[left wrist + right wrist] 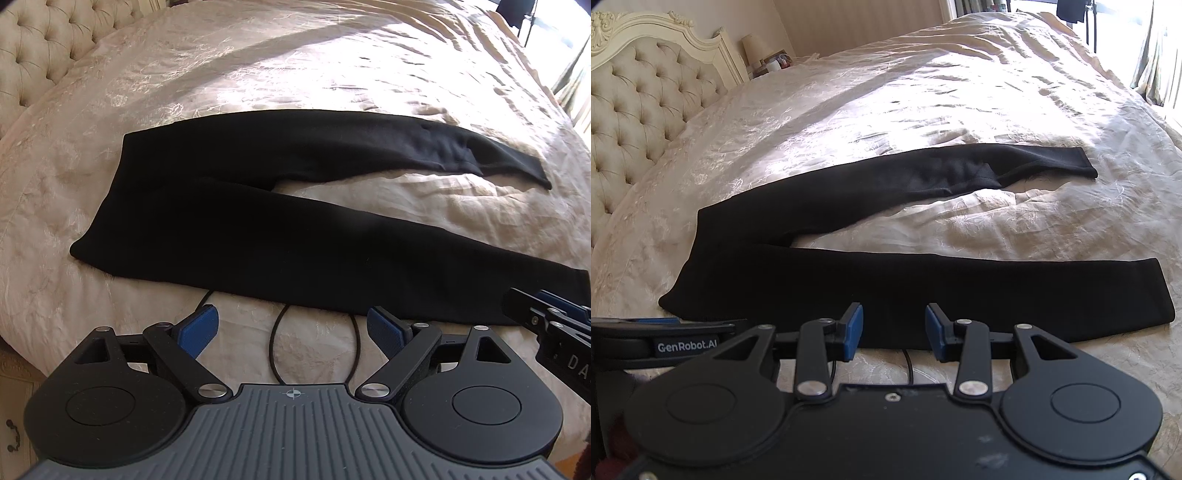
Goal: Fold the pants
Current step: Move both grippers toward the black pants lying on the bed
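Note:
Black pants (236,221) lie flat on the cream bedspread (332,74), waistband to the left, both legs spread out to the right in a narrow V. They also show in the right wrist view (886,288). My left gripper (291,330) is open and empty, just short of the near leg's edge. My right gripper (894,330) is open and empty at the near leg's front edge; it shows in the left wrist view (546,314) at the right, near the leg's cuff.
A thin black cable (277,343) loops on the bedspread in front of the grippers. A tufted headboard (646,92) stands at the left. A bedside table with a lamp (755,48) is at the back. Curtains and bright windows (1160,66) are at the right.

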The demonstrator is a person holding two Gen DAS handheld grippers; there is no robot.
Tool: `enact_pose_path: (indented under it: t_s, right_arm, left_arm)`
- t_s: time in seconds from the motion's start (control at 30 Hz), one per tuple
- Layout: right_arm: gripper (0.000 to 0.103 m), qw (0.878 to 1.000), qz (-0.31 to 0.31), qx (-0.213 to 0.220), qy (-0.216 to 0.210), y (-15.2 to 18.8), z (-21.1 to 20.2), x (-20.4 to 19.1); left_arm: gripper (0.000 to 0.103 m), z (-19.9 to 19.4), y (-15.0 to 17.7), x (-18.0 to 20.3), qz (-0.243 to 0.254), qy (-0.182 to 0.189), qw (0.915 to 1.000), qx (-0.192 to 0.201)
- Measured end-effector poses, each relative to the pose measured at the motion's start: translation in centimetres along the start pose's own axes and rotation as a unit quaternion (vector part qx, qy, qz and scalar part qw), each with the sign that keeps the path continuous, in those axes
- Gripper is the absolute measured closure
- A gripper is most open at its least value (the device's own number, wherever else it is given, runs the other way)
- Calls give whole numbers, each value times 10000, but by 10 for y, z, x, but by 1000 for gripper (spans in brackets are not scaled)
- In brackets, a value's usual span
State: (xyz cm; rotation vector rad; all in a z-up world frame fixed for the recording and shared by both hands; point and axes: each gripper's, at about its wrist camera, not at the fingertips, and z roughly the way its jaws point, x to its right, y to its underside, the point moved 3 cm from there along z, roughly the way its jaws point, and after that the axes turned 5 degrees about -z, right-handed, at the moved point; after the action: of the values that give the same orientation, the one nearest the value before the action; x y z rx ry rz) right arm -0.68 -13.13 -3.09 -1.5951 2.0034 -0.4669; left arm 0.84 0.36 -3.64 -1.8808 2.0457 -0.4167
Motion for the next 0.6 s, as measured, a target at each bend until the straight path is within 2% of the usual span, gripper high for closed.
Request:
enact_pose_path:
  t_s: [0.6]
  right_arm:
    - [62,9999,-126,-21,26,1,-1,-3]
  left_arm:
    - [15,1,1,2,137,-74,9999,-27]
